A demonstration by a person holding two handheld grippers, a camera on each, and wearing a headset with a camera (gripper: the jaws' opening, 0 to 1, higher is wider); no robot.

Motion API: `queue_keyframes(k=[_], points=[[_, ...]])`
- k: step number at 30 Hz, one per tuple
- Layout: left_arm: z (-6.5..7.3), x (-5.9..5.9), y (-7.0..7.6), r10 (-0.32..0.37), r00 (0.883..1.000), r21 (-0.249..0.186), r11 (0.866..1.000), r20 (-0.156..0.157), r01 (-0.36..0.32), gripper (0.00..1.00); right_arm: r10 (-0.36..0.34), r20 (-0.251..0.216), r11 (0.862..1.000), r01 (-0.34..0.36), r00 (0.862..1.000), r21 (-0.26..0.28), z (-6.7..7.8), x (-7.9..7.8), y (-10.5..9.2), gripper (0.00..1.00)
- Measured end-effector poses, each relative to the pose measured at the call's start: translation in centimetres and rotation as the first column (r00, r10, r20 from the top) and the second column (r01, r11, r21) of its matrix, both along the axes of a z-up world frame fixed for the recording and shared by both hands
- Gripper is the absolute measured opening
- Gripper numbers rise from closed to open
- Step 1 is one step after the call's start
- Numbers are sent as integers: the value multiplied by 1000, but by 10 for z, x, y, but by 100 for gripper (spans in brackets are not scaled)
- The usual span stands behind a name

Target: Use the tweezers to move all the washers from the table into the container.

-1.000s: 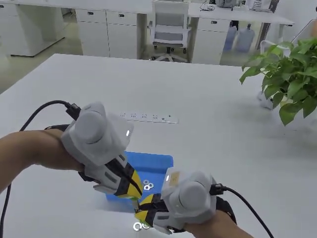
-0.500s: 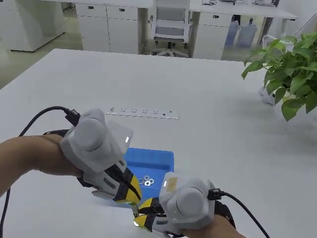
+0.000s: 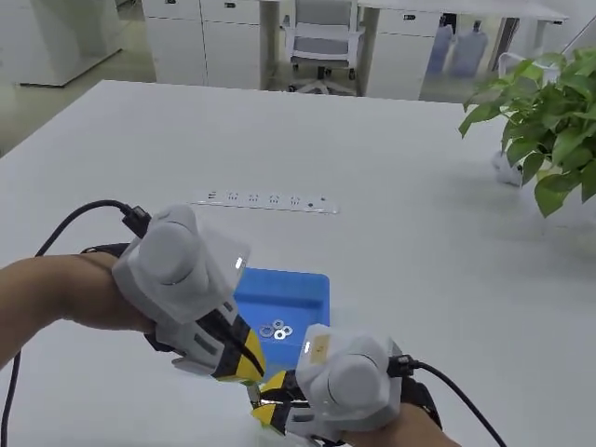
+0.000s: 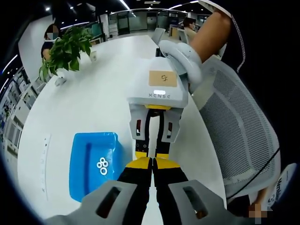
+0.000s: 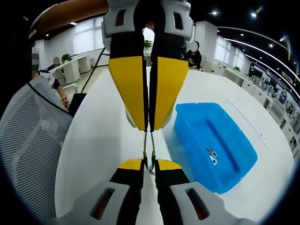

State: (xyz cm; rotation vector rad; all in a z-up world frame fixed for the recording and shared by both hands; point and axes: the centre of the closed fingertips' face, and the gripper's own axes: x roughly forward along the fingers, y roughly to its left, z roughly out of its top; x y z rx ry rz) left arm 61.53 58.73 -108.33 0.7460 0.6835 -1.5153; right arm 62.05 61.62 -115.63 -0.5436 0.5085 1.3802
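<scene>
Right gripper view: beside the blue container (image 5: 225,140), left gripper (image 5: 148,129) and right gripper (image 5: 149,162) both clamp the tweezers (image 5: 153,147); a skewed squeeze could twist them loose.

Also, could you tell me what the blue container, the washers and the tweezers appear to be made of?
Container: likely plastic, uniform glossy blue with rounded moulded walls.
Washers: apparently metal, small silvery rings catching light.
Tweezers: probably steel, thin grey shiny prongs.
</scene>
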Motion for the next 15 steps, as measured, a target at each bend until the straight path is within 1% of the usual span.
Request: queue_keyframes(k=[3, 4, 10, 15], points=[[-2, 0, 0, 0, 1000, -2, 1000, -2, 0, 5, 1, -2, 1000, -1, 1000, -4, -2, 0, 0, 11], [-1, 0, -1, 4, 1000, -8, 1000, -5, -4, 5, 0, -3, 1000, 0, 1000, 0, -2, 0, 0, 11], [0, 2, -3, 8, 1000, -13, 1000, -4, -8, 5, -6, -10, 1000, 6, 1000, 4, -2, 1, -1, 11], [-1, 6, -6, 16, 1000, -18, 1000, -3, -16, 5, -14, -13, 1000, 14, 1000, -2, -3, 3, -2, 12]])
